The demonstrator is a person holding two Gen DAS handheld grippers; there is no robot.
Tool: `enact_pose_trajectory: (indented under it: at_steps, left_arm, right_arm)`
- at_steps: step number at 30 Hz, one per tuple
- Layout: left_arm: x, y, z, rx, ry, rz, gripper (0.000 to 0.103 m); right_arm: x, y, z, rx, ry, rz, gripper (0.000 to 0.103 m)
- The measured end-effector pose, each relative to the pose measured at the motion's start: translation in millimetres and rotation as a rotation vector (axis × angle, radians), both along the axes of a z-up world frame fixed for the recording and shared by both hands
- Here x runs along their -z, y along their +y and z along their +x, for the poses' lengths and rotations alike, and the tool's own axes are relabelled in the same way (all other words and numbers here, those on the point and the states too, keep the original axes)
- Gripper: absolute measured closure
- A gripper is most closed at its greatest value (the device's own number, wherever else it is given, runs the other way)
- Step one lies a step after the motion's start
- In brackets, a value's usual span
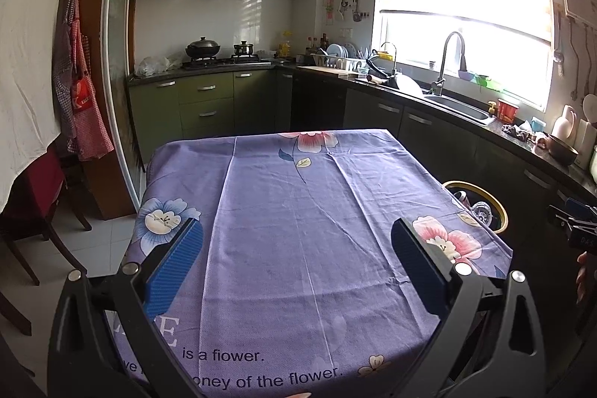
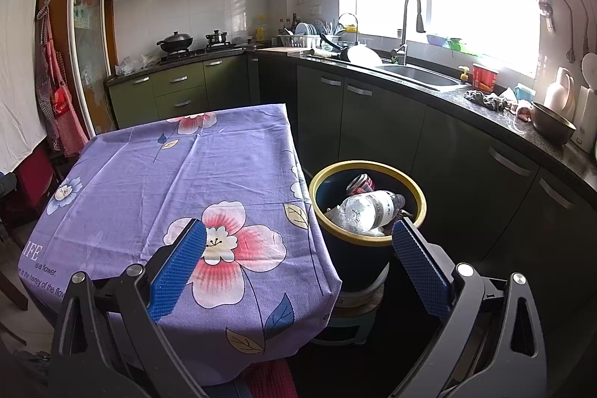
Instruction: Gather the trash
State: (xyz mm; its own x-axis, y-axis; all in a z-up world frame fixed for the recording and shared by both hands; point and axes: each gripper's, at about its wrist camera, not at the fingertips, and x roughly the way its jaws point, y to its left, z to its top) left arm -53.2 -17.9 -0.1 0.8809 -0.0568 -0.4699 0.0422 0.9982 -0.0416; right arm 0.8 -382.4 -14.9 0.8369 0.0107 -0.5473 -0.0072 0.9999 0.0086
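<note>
A dark bin with a yellow rim (image 2: 419, 191) stands on a small stool right of the table. Inside it lie a clear plastic bottle (image 2: 367, 209) and a red can (image 2: 360, 183). The bin also shows in the left wrist view (image 1: 502, 211), past the table's right edge. My right gripper (image 2: 298, 230) is open and empty, hovering over the table's near right corner, left of and just short of the bin. My left gripper (image 1: 296, 226) is open and empty above the purple flowered tablecloth (image 1: 291, 211). No trash shows on the cloth (image 2: 149, 181).
Dark kitchen cabinets and a counter (image 2: 429, 88) with a sink (image 2: 425, 75), dish rack and bowl (image 2: 552, 127) run along the right. A stove with pots (image 1: 220, 56) is at the back. A dark wooden chair (image 1: 33, 222) stands left of the table.
</note>
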Motion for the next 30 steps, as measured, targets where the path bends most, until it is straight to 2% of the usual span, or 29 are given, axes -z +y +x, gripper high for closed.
enact_pose_trajectory:
  at_steps: [21,30]
  left_arm:
    - [2.8,-0.6,-1.2,0.006,0.006,-0.002,0.007]
    - [4.5,-5.0,1.3,0.011,0.017,0.026,0.007]
  right_arm:
    - [5.5,3.8,1.5,-0.006,0.010,0.000,0.005]
    - [6.5,3.2,2.6,-0.007,0.012,0.000,0.005]
